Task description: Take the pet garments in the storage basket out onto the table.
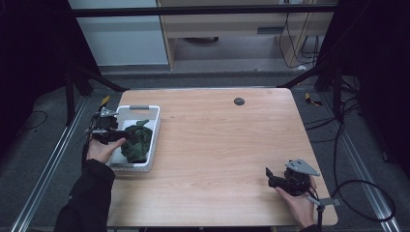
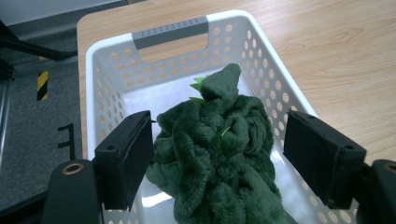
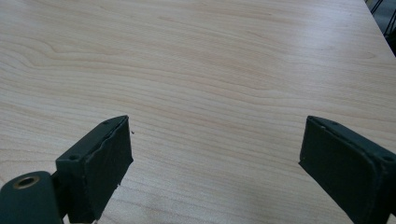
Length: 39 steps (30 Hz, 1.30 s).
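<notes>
High view: a wooden counter carries a white perforated basket at its left edge. Inside the basket lies a dark green plush toy, bunched up and resting toward the near half of the basket. The left gripper is held over the basket's left wall, its tips at the toy's left side; whether they touch the plush cannot be told from here. The right gripper sits at the near right corner of the counter, well apart from the basket, with a grey three-cornered plate on top and a cable trailing off to the right. A small dark round mark shows on the far part of the counter.

Left gripper view: the left gripper is spread wide — its two black jaws stand either side of the plush toy. The left jaw is just beside the plush, possibly brushing it; the right jaw stands clear of it. The toy lies inside the basket, with bright green bits showing near its top. The basket's grey handle is at the far end.

Right gripper view: the right gripper is spread wide — nothing between its jaws but the bare counter.
</notes>
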Each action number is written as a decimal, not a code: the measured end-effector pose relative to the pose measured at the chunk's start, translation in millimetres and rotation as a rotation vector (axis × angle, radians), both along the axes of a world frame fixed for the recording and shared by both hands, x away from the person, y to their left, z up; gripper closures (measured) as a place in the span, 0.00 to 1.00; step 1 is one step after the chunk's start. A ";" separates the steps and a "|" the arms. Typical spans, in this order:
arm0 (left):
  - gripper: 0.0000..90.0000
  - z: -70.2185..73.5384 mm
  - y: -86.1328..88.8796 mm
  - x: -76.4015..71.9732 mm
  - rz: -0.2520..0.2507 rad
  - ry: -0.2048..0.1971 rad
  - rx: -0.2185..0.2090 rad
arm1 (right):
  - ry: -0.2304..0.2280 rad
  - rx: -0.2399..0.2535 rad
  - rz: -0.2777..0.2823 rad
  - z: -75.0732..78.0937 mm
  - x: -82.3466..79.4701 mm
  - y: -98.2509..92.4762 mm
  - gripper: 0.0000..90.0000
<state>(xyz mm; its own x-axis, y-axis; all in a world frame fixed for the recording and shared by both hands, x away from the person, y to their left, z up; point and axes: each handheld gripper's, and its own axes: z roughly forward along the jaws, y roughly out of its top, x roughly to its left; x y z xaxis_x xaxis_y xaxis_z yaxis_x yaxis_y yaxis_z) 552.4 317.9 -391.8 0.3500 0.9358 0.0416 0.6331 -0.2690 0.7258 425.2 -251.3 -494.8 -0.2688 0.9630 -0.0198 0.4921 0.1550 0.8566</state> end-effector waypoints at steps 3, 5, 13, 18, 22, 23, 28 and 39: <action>0.27 -1.7 0.3 1.5 -0.001 0.011 0.005 | 0.001 -0.002 0.002 -0.2 0.1 0.1 0.10; 0.27 -4.4 0.3 3.5 0.000 0.027 0.009 | 0.000 -0.005 0.003 -0.3 0.2 0.0 0.10; 0.31 -9.5 1.0 6.4 0.000 0.053 0.017 | 0.006 -0.003 0.004 -0.4 0.2 0.3 0.10; 0.32 -13.6 3.0 8.2 0.001 0.074 0.025 | 0.009 -0.001 0.004 -0.8 0.3 0.8 0.10; 0.34 -15.7 3.4 9.4 0.000 0.092 0.025 | 0.011 -0.002 0.007 -1.2 0.5 1.0 0.10; 0.34 -16.1 3.5 9.7 -0.002 0.094 0.030 | 0.012 -0.001 0.007 -1.3 0.6 1.1 0.10; 0.35 -19.1 2.3 11.5 -0.007 0.111 0.035 | 0.011 -0.009 0.013 -1.8 1.0 0.9 0.09; 0.40 -25.3 3.2 15.1 -0.016 0.158 0.039 | 0.017 -0.006 0.013 -2.0 1.1 1.4 0.09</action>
